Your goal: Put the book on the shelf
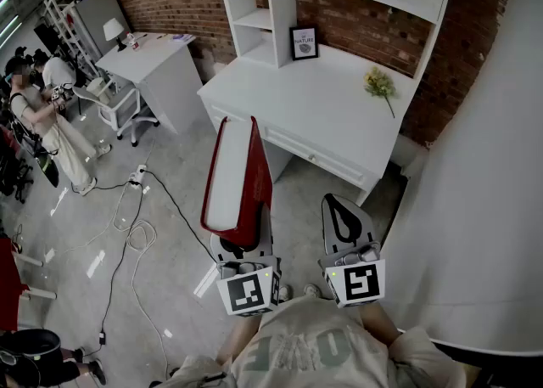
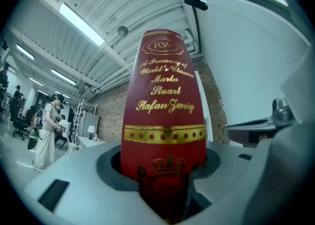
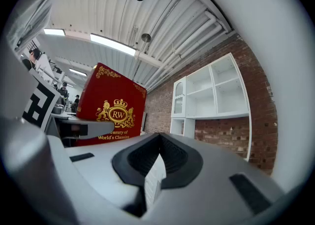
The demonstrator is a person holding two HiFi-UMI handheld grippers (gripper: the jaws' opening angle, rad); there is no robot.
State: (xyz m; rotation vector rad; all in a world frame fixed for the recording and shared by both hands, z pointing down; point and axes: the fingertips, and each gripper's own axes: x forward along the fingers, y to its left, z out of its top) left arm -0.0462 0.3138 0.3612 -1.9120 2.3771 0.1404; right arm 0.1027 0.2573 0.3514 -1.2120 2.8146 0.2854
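A thick red book (image 1: pixel 240 176) with gold lettering stands on end, spine toward the camera in the left gripper view (image 2: pixel 165 106). My left gripper (image 1: pixel 243 240) is shut on its lower end, the jaws (image 2: pixel 165 172) pressing both covers. It hangs over the floor in front of the white desk (image 1: pixel 327 119). The white shelf unit (image 1: pixel 265 19) stands on the desk's back, its cubbies open. My right gripper (image 1: pixel 342 218) sits beside the book on the right, shut with nothing in it (image 3: pixel 153 170). The book's front cover (image 3: pixel 112 106) shows at the left of the right gripper view.
On the desk stand a small framed picture (image 1: pixel 305 42) and a sprig of yellow flowers (image 1: pixel 379 83). A big white rounded surface (image 1: pixel 475 208) fills the right. Cables (image 1: pixel 136 233) trail over the floor. People (image 1: pixel 38 115) stand at far left by another white table (image 1: pixel 148 55).
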